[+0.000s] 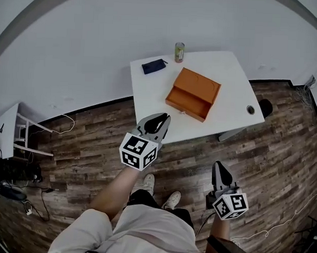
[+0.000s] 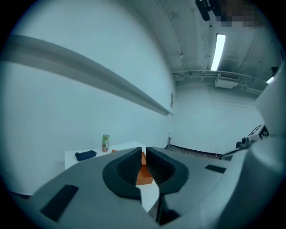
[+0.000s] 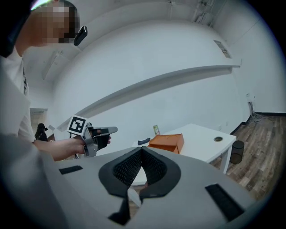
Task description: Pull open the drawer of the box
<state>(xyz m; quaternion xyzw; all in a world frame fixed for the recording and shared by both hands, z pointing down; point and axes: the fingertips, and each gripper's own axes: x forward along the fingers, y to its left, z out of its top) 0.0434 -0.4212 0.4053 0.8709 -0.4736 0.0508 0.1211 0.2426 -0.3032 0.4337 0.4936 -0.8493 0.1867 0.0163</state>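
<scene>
An orange box lies on the white table, and its drawer stands pulled out toward the table's near edge. My left gripper is raised in front of that edge and points at the box, short of it. Its jaws show a narrow gap with nothing in it. Through that gap the left gripper view shows the box. My right gripper hangs lower, over the floor at the right, shut and empty. The right gripper view shows the box and the left gripper.
A green can and a dark blue pouch sit at the table's far side. The table has a round hole near its right corner, with a black bin beside it. White furniture and cables lie at the left.
</scene>
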